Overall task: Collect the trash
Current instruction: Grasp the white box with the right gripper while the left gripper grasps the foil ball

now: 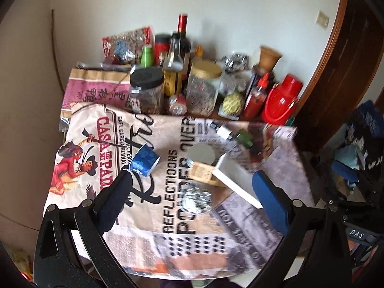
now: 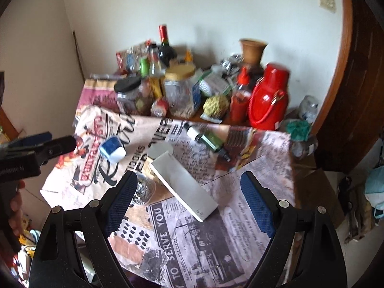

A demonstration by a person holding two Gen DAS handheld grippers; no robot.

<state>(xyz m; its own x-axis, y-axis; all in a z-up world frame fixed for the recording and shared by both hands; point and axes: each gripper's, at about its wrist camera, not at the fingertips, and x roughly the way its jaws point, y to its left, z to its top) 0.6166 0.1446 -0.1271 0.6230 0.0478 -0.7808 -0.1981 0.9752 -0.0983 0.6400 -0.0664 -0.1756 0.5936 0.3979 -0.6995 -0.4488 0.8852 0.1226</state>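
On the newspaper-print tablecloth lie a tipped blue paper cup, a crumpled foil ball, a long white box, a round metal lid and a small green bottle. My left gripper is open above the foil ball, its left finger close to the cup. My right gripper is open over the white box, with the foil ball by its left finger. The cup and the green bottle lie farther away. The left gripper enters that view from the left.
The table's back is crowded: jars, bottles, a red sauce bottle, a red thermos, a clay pot and snack bags. A wooden door frame and floor clutter stand at right.
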